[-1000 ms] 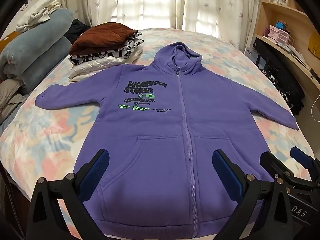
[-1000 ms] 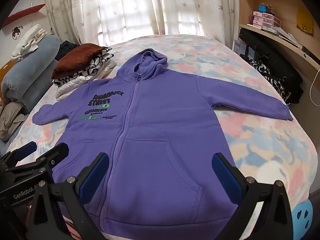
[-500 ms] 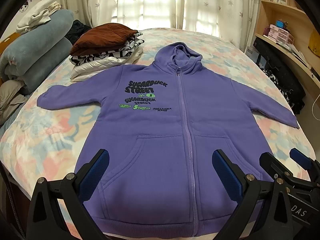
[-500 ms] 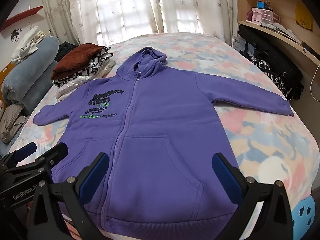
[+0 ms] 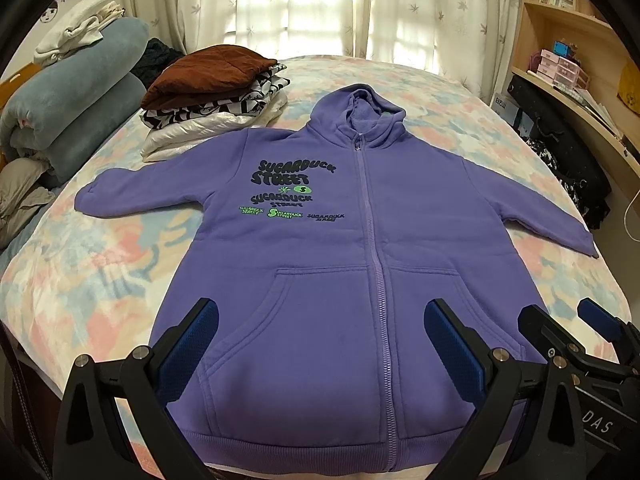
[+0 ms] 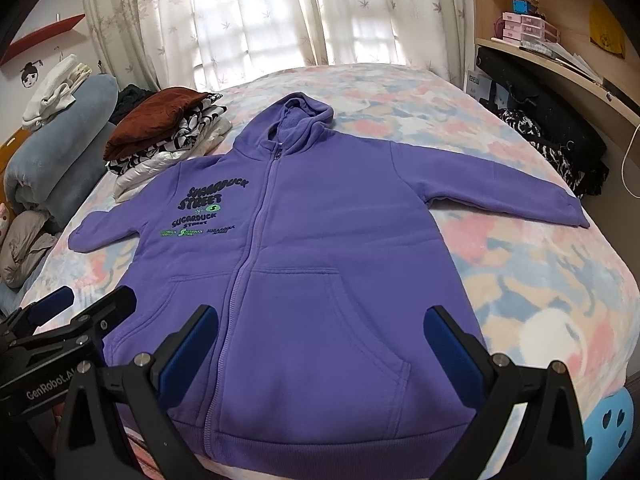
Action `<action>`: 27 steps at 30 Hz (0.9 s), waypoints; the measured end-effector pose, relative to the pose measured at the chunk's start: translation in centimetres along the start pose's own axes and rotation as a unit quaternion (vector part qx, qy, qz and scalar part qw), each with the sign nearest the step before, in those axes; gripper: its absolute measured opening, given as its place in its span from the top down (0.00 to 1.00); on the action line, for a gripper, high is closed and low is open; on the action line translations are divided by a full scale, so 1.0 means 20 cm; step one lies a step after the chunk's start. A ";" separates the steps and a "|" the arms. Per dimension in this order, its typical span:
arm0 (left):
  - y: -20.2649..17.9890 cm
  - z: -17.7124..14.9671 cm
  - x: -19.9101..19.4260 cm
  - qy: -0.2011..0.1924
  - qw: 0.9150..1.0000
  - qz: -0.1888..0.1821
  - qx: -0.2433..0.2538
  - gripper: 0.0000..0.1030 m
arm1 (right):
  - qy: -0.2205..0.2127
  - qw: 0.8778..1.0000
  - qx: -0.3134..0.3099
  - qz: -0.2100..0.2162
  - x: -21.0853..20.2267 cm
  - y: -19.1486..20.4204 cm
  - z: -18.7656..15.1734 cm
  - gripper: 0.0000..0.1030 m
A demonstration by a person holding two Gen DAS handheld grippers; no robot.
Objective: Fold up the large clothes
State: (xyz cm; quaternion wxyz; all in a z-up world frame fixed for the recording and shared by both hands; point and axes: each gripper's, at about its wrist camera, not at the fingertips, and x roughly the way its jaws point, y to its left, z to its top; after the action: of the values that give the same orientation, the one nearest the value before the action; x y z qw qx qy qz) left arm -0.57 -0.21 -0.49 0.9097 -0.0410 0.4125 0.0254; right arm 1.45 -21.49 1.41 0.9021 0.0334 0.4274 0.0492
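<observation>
a purple hoodie (image 5: 360, 240) lies flat on the bed (image 5: 80, 280), zipped up, with both sleeves spread out. the left tool (image 5: 320, 344) and the right tool (image 6: 320, 344) are both wide apart above its bottom edge, holding nothing. a stack of folded clothes (image 5: 212, 96) sits near one sleeve.

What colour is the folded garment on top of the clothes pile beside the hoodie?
Rust brown folded garment, seen best in the left wrist view.

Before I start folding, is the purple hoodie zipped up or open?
Zipped up: the hoodie lies flat with its zipper closed to the collar.
</observation>
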 end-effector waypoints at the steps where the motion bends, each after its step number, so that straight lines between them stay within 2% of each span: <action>1: 0.00 0.00 0.00 0.000 1.000 0.001 0.001 0.01 | -0.001 1.000 0.001 0.001 0.00 0.00 0.00 0.00; 13: -0.02 0.01 -0.02 -0.002 1.000 0.011 0.004 0.01 | -0.001 1.000 -0.005 0.013 0.00 0.01 0.00 0.00; 27: -0.04 0.05 -0.03 0.002 1.000 -0.003 0.001 0.01 | -0.012 1.000 -0.012 0.007 -0.01 0.00 0.01 0.00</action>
State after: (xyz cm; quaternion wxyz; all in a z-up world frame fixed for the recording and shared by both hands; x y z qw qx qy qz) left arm -0.16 -0.93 0.75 0.9088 -0.0415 0.4146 0.0225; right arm 1.49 -21.62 1.67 0.9070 0.0263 0.4160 0.0607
